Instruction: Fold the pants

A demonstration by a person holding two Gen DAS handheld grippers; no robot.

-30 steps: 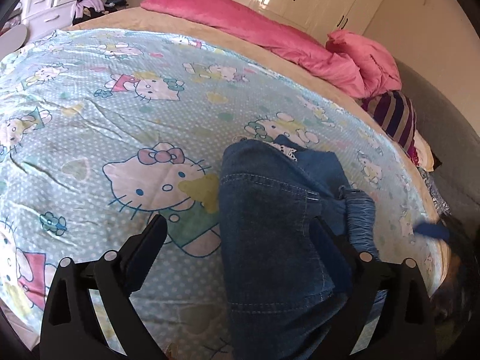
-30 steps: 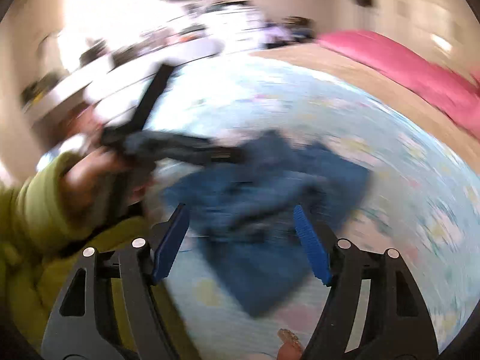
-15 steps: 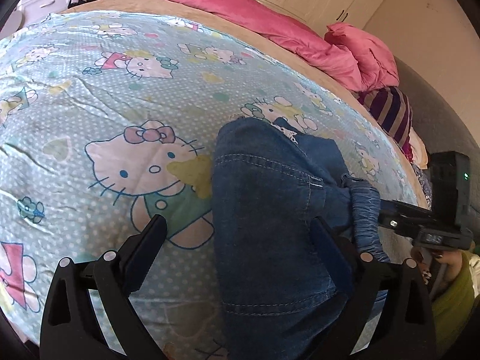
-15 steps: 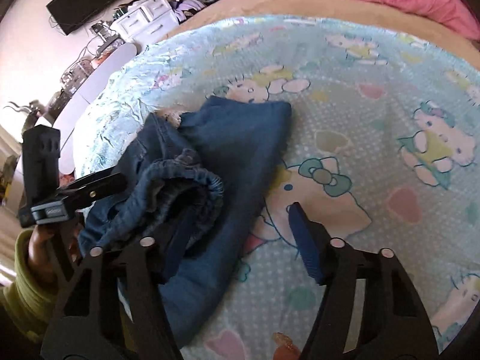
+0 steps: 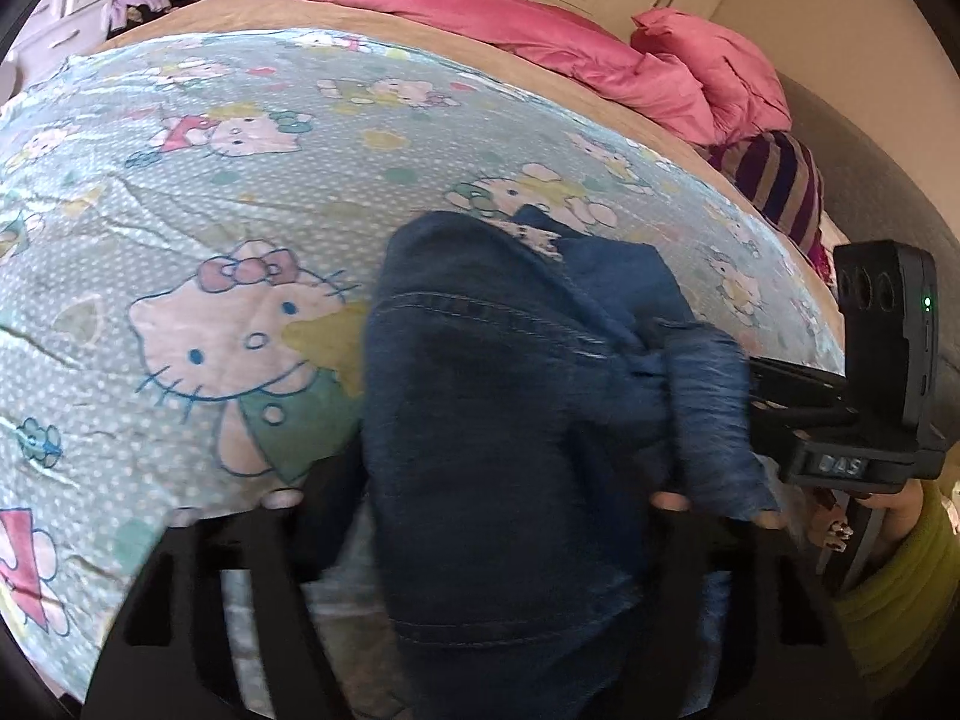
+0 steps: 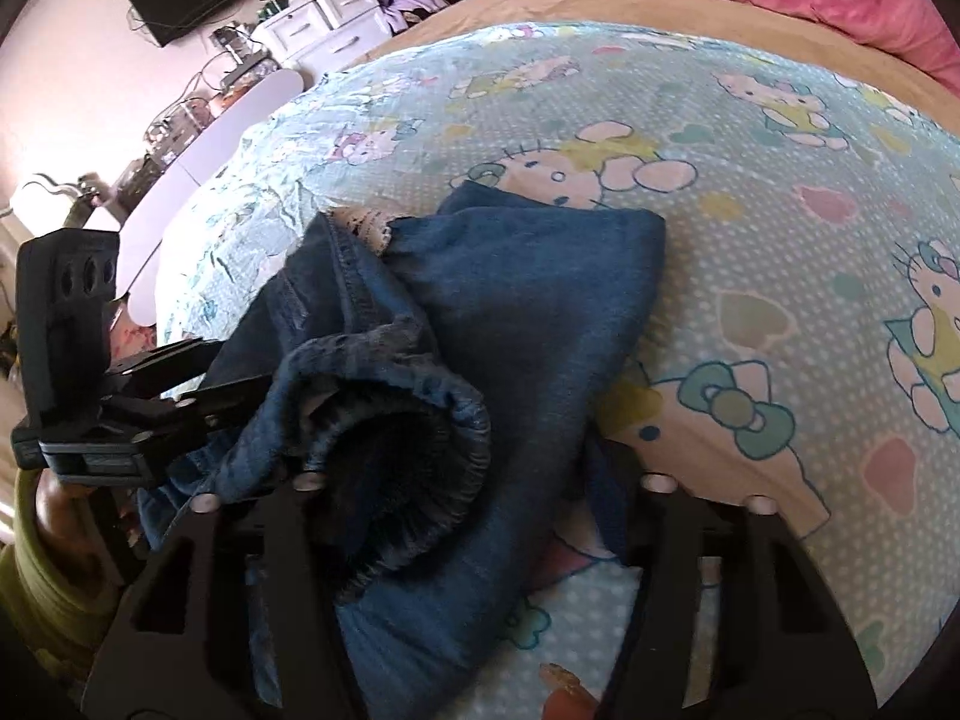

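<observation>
Pants (image 5: 510,450) lay bunched on the bed's cartoon sheet (image 5: 210,210); we saw both tools closing around denim, left tool (image 5: 480,516), right tool (image 6: 480,480). Pink duvet (image 5: 540,18) behind.

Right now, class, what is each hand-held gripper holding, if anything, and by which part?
Both are closing around the denim pants: the left hand-held gripper at the near edge, the right hand-held gripper at the gathered waistband. Whether either grips firmly cannot be told.
</observation>
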